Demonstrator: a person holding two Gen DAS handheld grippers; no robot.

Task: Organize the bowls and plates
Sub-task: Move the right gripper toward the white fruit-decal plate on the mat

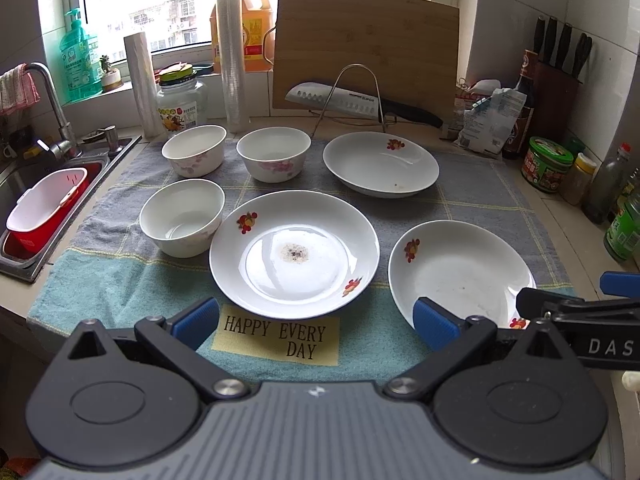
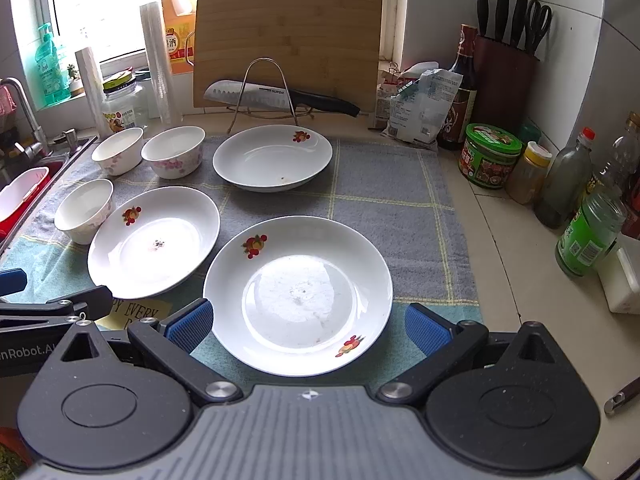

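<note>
Nothing gripped yet: I hold the left gripper [image 1: 316,326] and right gripper [image 2: 308,328] jaws wide apart, the white flower-printed ceramic plate [image 2: 298,294] at twelve o'clock of the right one, needing a rim pinch next.

Three plates and three bowls lie on a towel [image 1: 120,276] spread over the surface [image 2: 520,280]. The near plate [image 2: 298,294] sits by the towel's front edge, the middle plate [image 1: 294,254] to its left, the far plate [image 1: 380,164] behind them. The bowls [image 1: 182,216] cluster at the back left corner, beside the sink [image 1: 24,184]. A cutting board [image 1: 364,52] stands at the back edge.
</note>
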